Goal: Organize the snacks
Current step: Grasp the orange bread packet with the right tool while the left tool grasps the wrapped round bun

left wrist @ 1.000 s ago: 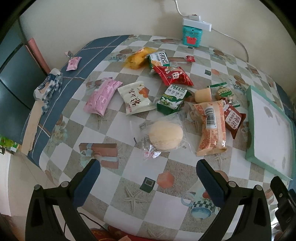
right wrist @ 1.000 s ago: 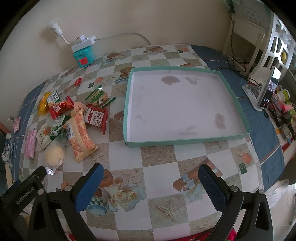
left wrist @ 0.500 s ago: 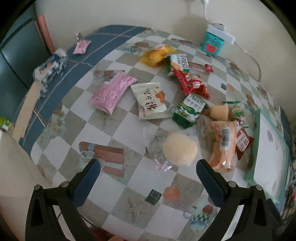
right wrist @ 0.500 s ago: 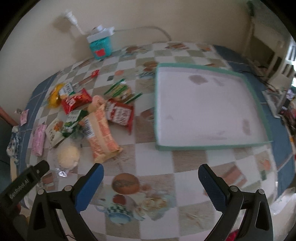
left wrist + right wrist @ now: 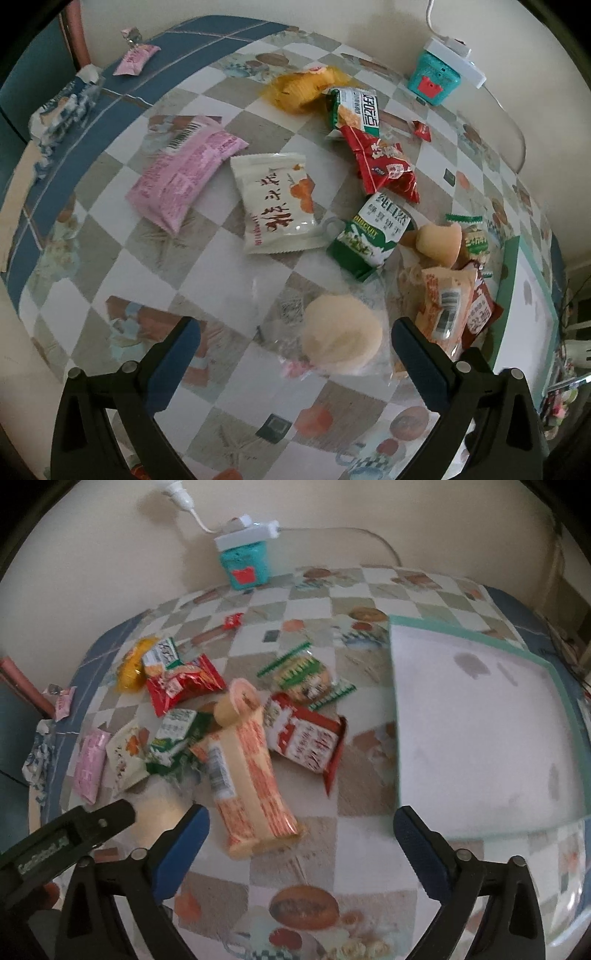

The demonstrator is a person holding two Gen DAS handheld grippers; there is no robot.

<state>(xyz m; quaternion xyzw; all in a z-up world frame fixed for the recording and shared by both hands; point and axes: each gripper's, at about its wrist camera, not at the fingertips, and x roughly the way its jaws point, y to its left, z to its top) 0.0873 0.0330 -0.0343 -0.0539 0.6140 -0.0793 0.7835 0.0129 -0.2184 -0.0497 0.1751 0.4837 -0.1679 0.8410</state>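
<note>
Several snack packets lie scattered on the checkered tablecloth. My left gripper is open, low over a round bun in clear wrap that sits between its jaws. Beyond lie a white packet, a pink packet, a green packet and a red packet. My right gripper is open just above a long orange packet. A red-and-white packet lies beside it. The shallow white tray with a green rim is to the right, with nothing in it.
A teal box with a power strip on top stands by the wall. A small pink packet and a crumpled wrapper lie on the blue border at the left edge. The left gripper's body shows at the right wrist view's lower left.
Both grippers have moved forward and down toward the snack pile. The bun now sits between the left jaws; the orange packet is now close under the right gripper. Both stayed open.
</note>
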